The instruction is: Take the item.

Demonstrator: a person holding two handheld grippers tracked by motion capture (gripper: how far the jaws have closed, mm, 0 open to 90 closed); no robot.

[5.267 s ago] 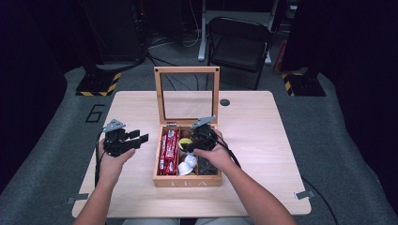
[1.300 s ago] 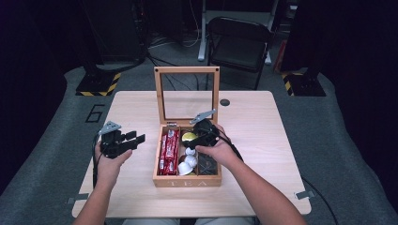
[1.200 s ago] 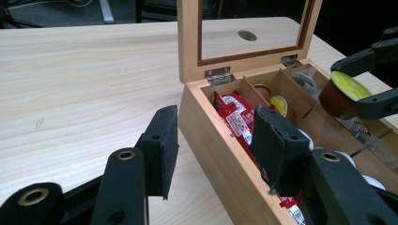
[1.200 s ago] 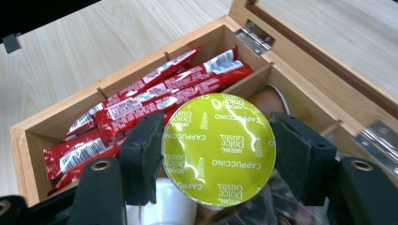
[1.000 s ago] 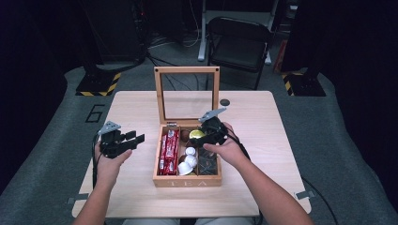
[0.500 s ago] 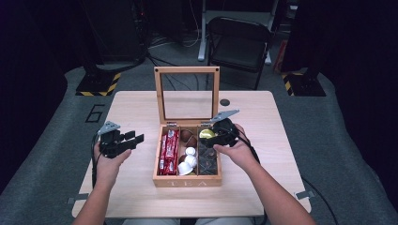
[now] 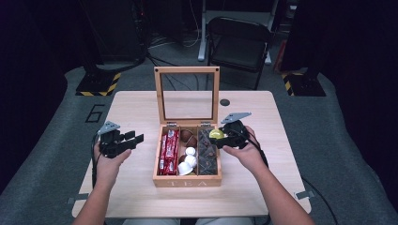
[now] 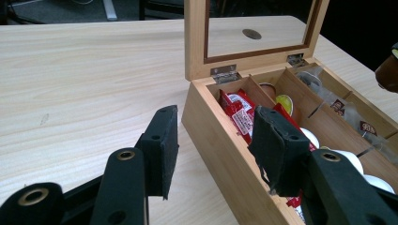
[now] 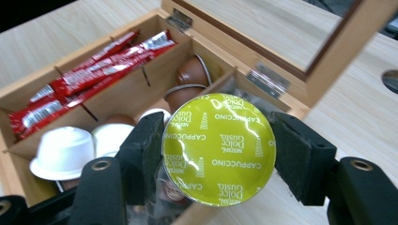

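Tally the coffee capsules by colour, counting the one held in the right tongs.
green-lidded capsule, held in the right tongs: 1
white capsules: 3
brown capsules: 3, one of them half hidden between the white ones
Total: 7

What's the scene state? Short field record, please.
held item: yellow-green capsule between the jaws of the right gripper
right gripper place: over the right edge of the wooden tea box
left gripper: open, holds nothing, left of the box
box lid: open, upright
left compartment: red sachets
middle compartment: white capsules, brown capsules
surface: table
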